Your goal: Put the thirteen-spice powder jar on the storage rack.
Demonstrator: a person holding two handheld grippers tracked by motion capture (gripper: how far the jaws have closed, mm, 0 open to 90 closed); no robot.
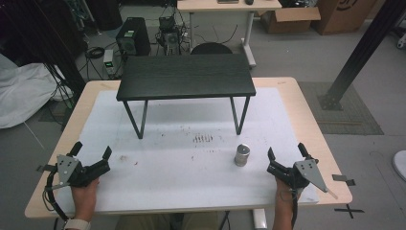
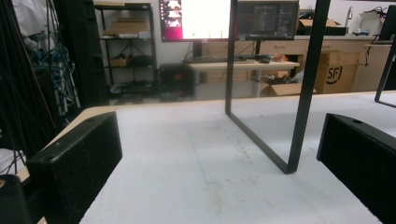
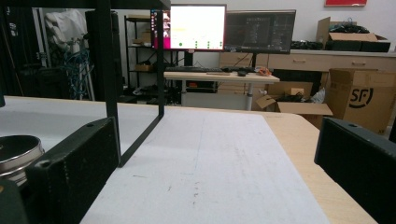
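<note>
A small silver metal cylinder (image 1: 242, 155) stands upright on the white mat (image 1: 191, 163), just left of my right gripper (image 1: 286, 154). That gripper rests open near the mat's front right, nothing between its jaws. In the right gripper view the cylinder's rim (image 3: 16, 148) peeks out behind the left jaw. My left gripper (image 1: 91, 150) lies open at the mat's front left, also holding nothing. In the left gripper view its two black jaws frame bare mat (image 2: 210, 172) and a leg of the small table (image 2: 303, 93).
A small black table (image 1: 186, 75) on thin metal legs stands at the back middle of the mat. Dark smudges (image 1: 202, 138) mark the mat in front of it. The wooden tabletop edge (image 1: 311, 124) borders the mat. Desks, monitors and cardboard boxes (image 3: 359, 98) lie beyond.
</note>
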